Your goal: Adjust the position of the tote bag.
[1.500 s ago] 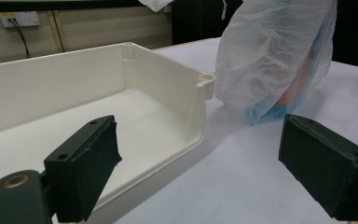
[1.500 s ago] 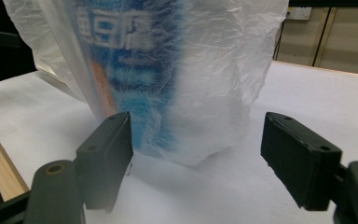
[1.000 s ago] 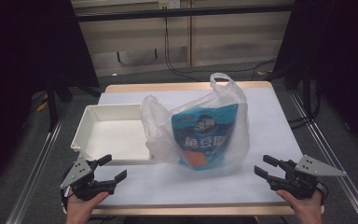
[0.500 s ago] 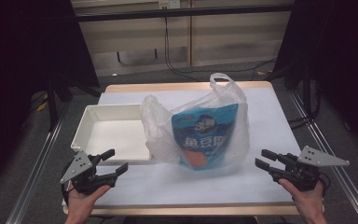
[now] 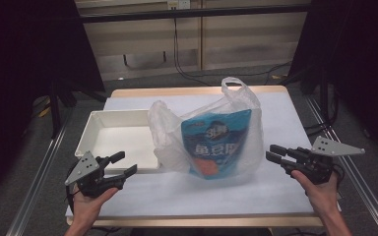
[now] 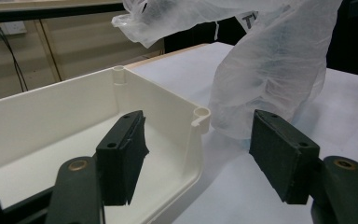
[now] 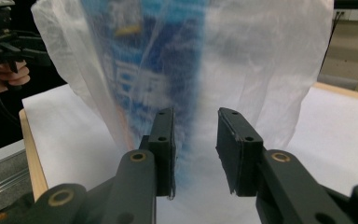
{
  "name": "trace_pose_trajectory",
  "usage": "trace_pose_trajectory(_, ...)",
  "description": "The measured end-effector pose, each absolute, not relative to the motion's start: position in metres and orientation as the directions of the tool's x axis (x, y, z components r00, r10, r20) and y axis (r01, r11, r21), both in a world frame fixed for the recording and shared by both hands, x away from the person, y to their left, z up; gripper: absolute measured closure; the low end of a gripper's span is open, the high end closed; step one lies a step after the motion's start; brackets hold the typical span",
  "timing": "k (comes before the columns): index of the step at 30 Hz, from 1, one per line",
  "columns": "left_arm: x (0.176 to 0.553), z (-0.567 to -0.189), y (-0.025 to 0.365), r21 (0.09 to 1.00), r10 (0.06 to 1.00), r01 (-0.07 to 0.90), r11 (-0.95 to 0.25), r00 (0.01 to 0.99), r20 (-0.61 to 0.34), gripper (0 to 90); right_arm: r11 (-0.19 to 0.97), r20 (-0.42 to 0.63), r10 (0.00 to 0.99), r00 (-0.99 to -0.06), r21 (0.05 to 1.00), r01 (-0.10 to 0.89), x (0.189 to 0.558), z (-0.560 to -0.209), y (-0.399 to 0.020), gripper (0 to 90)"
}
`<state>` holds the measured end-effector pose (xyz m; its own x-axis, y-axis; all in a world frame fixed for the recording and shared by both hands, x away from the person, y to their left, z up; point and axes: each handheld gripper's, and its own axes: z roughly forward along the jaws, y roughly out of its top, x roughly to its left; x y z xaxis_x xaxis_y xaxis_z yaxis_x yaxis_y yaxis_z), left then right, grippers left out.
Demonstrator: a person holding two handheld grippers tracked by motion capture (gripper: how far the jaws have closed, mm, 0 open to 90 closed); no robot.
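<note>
meanwhile, two tools close in on a bagged snack pouch

here a thin white plastic bag [image 5: 236,118] stands upright near the middle of the white surface [image 5: 187,196], with a blue snack pouch [image 5: 214,145] showing through its front. a white tray [image 5: 103,135] lies just beside the bag on its left side, apparently with nothing in it. the left tool [image 5: 123,164] hangs at the tray's near corner, apart from the bag; in the left gripper view its jaws stand apart with nothing between them, and they have just been closing. the right tool [image 5: 271,155] sits just off the bag's right flank; in the right gripper view its jaws have a narrow gap and have also just been closing, with the bag's film ahead of the pads [image 7: 165,140] and no film caught between them as far as can be told.

the step in hand looks like the approach to take hold of the bag. to do it well, each tool likely wants to reopen enough to take a fold of film rather than the pouch itself, and to bite high, near the loop handle [image 5: 236,86], so the load hangs below the grip. a pinch low on the flank could tip the bag or tear the thin plastic. the left tool should clear the tray's rim as it moves in.
</note>
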<state>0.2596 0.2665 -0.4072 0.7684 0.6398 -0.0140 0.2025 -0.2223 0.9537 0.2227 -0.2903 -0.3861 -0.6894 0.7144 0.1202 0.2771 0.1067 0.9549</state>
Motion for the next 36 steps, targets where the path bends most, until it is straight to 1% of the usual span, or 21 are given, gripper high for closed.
trace_pose_trajectory(4, 0.264, -0.404, 0.263, 0.955, 0.619, 0.199, -0.218, 0.785, -0.023, 37.4, 0.109, 0.116, 0.711, -0.694, 0.957, 0.271, 0.23, -0.376, -0.292, 68.8)
trace_pose_trajectory(5, 0.264, -0.402, 0.261, 0.956, 0.631, 0.201, -0.216, 0.775, -0.021, 38.4, 0.107, 0.114, 0.71, -0.695, 0.958, 0.267, 0.233, -0.373, -0.293, 69.1)
trace_pose_trajectory(8, 0.272, -0.399, 0.258, 0.956, 0.621, 0.199, -0.217, 0.784, -0.022, 40.0, 0.113, 0.107, 0.699, -0.707, 0.96, 0.257, 0.244, -0.361, -0.293, 69.2)
trace_pose_trajectory(14, 0.283, -0.394, 0.254, 0.953, 0.62, 0.197, -0.229, 0.785, -0.013, 40.0, 0.117, 0.092, 0.694, -0.714, 0.964, 0.238, 0.258, -0.342, -0.294, 69.2)
trace_pose_trajectory(18, 0.286, -0.395, 0.255, 0.955, 0.625, 0.204, -0.216, 0.78, -0.025, 39.8, 0.121, 0.082, 0.697, -0.712, 0.966, 0.23, 0.269, -0.326, -0.295, 68.6)
trace_pose_trajectory(20, 0.286, -0.396, 0.255, 0.956, 0.617, 0.206, -0.209, 0.787, -0.035, 39.9, 0.121, 0.083, 0.695, -0.714, 0.966, 0.23, 0.271, -0.324, -0.295, 68.6)
trace_pose_trajectory(26, 0.284, -0.4, 0.253, 0.947, 0.611, 0.219, -0.234, 0.791, -0.031, 40.1, 0.126, 0.079, 0.699, -0.71, 0.965, 0.232, 0.297, -0.31, -0.291, 69.2)
trace_pose_trajectory(27, 0.282, -0.399, 0.254, 0.952, 0.586, 0.22, -0.215, 0.808, -0.054, 41.5, 0.124, 0.08, 0.696, -0.713, 0.965, 0.229, 0.298, -0.309, -0.29, 69.2)
trace_pose_trajectory(30, 0.278, -0.394, 0.255, 0.952, 0.581, 0.216, -0.215, 0.812, -0.053, 42.6, 0.11, 0.086, 0.69, -0.719, 0.969, 0.221, 0.298, -0.309, -0.289, 69.2)
trace_pose_trajectory(33, 0.275, -0.379, 0.251, 0.962, 0.543, 0.195, -0.192, 0.838, -0.061, 44.2, 0.113, 0.079, 0.679, -0.73, 0.971, 0.209, 0.294, -0.309, -0.286, 69.0)
trace_pose_trajectory(35, 0.273, -0.375, 0.249, 0.963, 0.541, 0.19, -0.188, 0.839, -0.06, 44.2, 0.115, 0.078, 0.678, -0.731, 0.971, 0.21, 0.293, -0.309, -0.285, 68.4)
trace_pose_trajectory(36, 0.273, -0.366, 0.243, 0.969, 0.517, 0.171, -0.18, 0.854, -0.054, 44.6, 0.121, 0.073, 0.674, -0.735, 0.971, 0.207, 0.292, -0.308, -0.284, 67.3)
